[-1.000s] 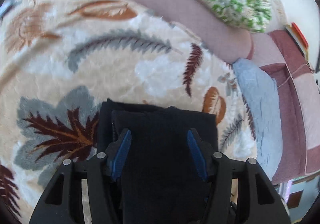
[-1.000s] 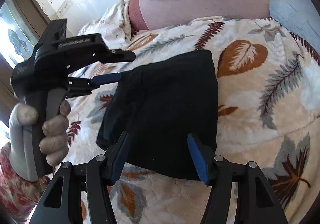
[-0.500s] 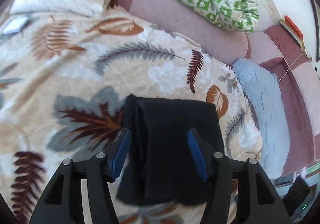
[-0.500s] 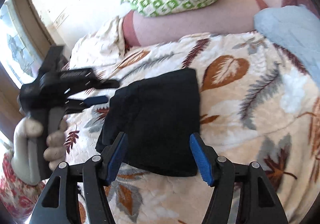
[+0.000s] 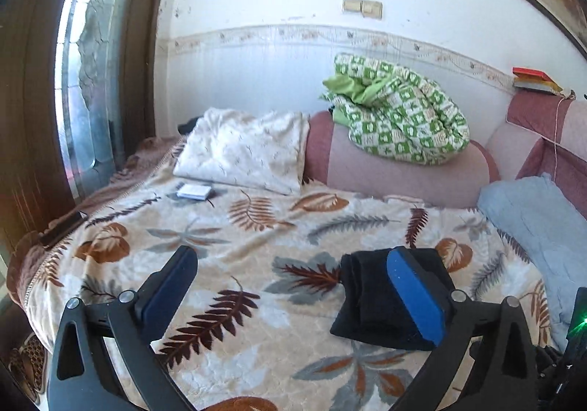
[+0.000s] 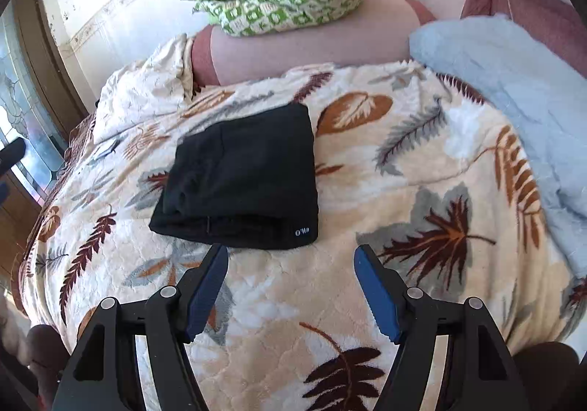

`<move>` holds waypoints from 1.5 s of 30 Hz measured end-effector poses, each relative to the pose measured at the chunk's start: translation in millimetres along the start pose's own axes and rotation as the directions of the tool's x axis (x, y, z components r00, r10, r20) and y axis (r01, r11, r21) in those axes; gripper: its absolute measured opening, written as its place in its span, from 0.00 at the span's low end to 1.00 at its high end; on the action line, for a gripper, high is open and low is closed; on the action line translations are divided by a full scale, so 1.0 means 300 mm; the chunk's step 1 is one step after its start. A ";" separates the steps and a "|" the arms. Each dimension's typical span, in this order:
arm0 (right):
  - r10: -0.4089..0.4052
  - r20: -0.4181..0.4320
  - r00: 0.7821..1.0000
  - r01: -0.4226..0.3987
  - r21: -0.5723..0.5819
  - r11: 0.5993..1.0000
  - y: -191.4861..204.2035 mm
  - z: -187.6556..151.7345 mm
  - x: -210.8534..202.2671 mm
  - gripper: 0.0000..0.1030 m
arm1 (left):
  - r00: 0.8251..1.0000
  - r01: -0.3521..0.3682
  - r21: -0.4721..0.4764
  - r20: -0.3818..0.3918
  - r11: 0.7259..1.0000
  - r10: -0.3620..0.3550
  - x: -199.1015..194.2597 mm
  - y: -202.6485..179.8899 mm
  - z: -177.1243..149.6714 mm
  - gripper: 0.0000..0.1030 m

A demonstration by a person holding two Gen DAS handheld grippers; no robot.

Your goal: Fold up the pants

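Both grippers I'm running gape wide, gripping nothing: left gripper (image 5: 293,271) above the leaf-print blanket (image 5: 234,249), right gripper (image 6: 291,257) just short of the pants (image 6: 242,176). Pants lie folded, compact, flat on blanket; small label, unreadable, probably a logo.

The leaf-print blanket (image 6: 422,191) lies bare around the folded pants (image 6: 242,176). A blue quilt (image 6: 521,88) crowds the right edge; a white pillow (image 5: 242,150) blocks the far-left corner.
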State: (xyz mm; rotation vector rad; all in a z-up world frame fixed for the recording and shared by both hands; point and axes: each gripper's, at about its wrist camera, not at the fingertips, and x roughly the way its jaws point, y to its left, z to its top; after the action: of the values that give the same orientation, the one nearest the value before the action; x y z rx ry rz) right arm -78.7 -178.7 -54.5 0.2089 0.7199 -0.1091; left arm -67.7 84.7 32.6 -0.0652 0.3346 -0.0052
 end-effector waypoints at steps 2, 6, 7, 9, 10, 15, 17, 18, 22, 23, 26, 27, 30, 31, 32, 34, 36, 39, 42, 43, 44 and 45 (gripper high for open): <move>-0.007 0.020 1.000 0.008 -0.022 1.000 0.023 0.005 -0.022 0.79 | 1.000 -0.014 0.028 0.027 1.000 0.013 -0.028 -0.020 -0.008 1.00; -0.009 -0.005 1.000 0.009 -0.044 0.999 0.057 0.002 -0.023 0.81 | 0.995 0.038 0.099 -0.097 0.994 -0.028 0.019 -0.066 -0.049 1.00; -0.014 -0.013 1.000 0.014 -0.042 0.999 0.058 -0.001 -0.017 0.81 | 0.991 0.038 0.101 -0.134 0.994 -0.025 0.038 -0.072 -0.064 1.00; -0.030 -0.029 0.999 0.029 -0.033 0.999 0.052 -0.006 -0.004 0.81 | 0.982 0.040 0.100 -0.187 0.994 -0.020 0.065 -0.078 -0.101 1.00; -0.036 -0.035 0.999 0.035 -0.028 0.999 0.047 -0.009 0.001 0.81 | 0.978 0.043 0.098 -0.209 0.994 -0.022 0.073 -0.083 -0.118 1.00; -0.049 -0.072 0.996 0.049 0.000 0.999 0.026 -0.018 0.033 0.82 | 0.956 0.042 0.129 -0.292 0.991 -0.003 0.117 -0.114 -0.169 1.00; -0.052 -0.080 0.995 0.051 -0.008 0.999 0.031 -0.020 0.043 0.82 | 0.950 0.053 0.139 -0.313 0.989 -0.007 0.129 -0.123 -0.181 1.00; -0.054 -0.083 0.995 0.053 -0.013 0.999 0.036 -0.022 0.046 0.82 | 0.947 0.059 0.139 -0.322 0.988 -0.011 0.134 -0.124 -0.182 1.00; -0.061 -0.094 0.994 0.057 -0.037 0.998 0.052 -0.029 0.063 0.82 | 0.936 0.072 0.151 -0.351 0.986 -0.015 0.149 -0.136 -0.200 1.00; -0.061 -0.099 0.993 0.057 -0.040 0.998 0.054 -0.030 0.067 0.82 | 0.934 0.074 0.156 -0.356 0.985 -0.014 0.151 -0.139 -0.204 1.00; -0.057 -0.112 0.992 0.053 -0.044 0.998 0.055 -0.033 0.078 0.83 | 0.930 0.081 0.158 -0.367 0.984 -0.017 0.156 -0.144 -0.211 1.00; -0.058 -0.115 0.992 0.053 -0.045 0.998 0.055 -0.034 0.080 0.83 | 0.929 0.081 0.160 -0.371 0.984 -0.017 0.158 -0.145 -0.213 1.00; -0.061 -0.122 0.991 0.055 -0.046 0.997 0.057 -0.037 0.084 0.83 | 0.921 0.084 0.157 -0.389 0.984 -0.016 0.167 -0.144 -0.223 1.00; -0.061 -0.123 0.990 0.056 -0.046 0.997 0.057 -0.038 0.084 0.83 | 0.918 0.085 0.155 -0.397 0.984 -0.016 0.171 -0.143 -0.226 1.00; -0.061 -0.125 0.990 0.056 -0.047 0.997 0.058 -0.037 0.086 0.83 | 0.915 0.085 0.153 -0.404 0.985 -0.017 0.175 -0.142 -0.228 1.00; -0.062 -0.128 0.990 0.056 -0.048 0.997 0.059 -0.039 0.087 0.83 | 0.908 0.088 0.146 -0.420 0.985 -0.019 0.181 -0.139 -0.235 1.00; -0.061 -0.130 0.990 0.055 -0.050 0.997 0.061 -0.040 0.087 0.83 | 0.901 0.093 0.139 -0.433 0.986 -0.024 0.185 -0.137 -0.239 1.00; -0.061 -0.136 0.989 0.054 -0.053 0.997 0.064 -0.042 0.091 0.84 | 0.896 0.095 0.137 -0.444 0.986 -0.024 0.189 -0.136 -0.245 1.00; -0.062 -0.143 0.988 0.054 -0.055 0.997 0.066 -0.045 0.095 0.84 | 0.888 0.102 0.137 -0.459 0.985 -0.028 0.196 -0.138 -0.250 1.00; -0.063 -0.146 0.987 0.055 -0.057 0.997 0.066 -0.046 0.098 0.84 | 0.886 0.104 0.137 -0.463 0.985 -0.029 0.197 -0.140 -0.253 1.00; -0.064 -0.148 0.987 0.056 -0.057 0.997 0.066 -0.047 0.101 0.84 | 0.884 0.105 0.138 -0.467 0.985 -0.029 0.200 -0.141 -0.255 1.00; -0.064 -0.151 0.986 0.056 -0.057 0.997 0.065 -0.048 0.103 0.84 | 0.882 0.107 0.140 -0.471 0.984 -0.029 0.202 -0.143 -0.258 1.00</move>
State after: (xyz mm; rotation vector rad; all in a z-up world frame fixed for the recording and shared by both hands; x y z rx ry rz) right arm -61.5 -157.2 -82.7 0.1463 0.8813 -0.1324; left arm -35.7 36.1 -57.5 0.0890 0.8166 -0.1205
